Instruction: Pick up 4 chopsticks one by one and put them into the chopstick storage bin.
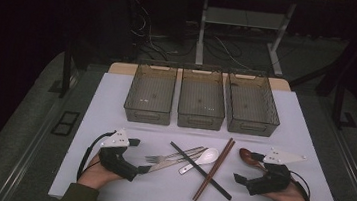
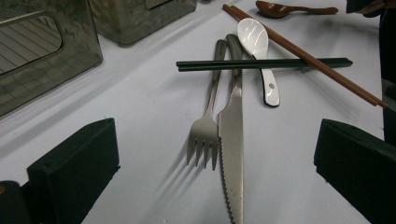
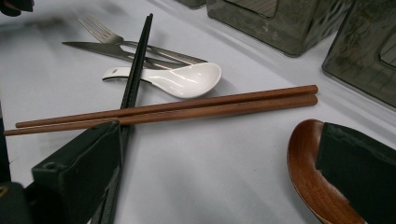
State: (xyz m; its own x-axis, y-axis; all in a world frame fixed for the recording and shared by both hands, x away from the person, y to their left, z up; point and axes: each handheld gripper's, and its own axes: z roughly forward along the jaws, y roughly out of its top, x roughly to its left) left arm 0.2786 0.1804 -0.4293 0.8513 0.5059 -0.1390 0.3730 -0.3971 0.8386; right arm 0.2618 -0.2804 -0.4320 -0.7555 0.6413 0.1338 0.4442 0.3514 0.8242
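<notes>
On the white table [image 1: 116, 104], near its front edge, the left gripper [image 1: 136, 157] rests with jaws spread wide and nothing between them, aimed at the fork [image 2: 205, 135] and knife [image 2: 232, 154] lying side by side. Opposite, the right gripper [image 1: 243, 167] is equally wide, one jaw just beside the wooden spoon [image 3: 310, 172]. Between them lie crossed black chopsticks [image 1: 199, 169], brown chopsticks [image 1: 214, 168] and a white spoon [image 1: 203, 158].
</notes>
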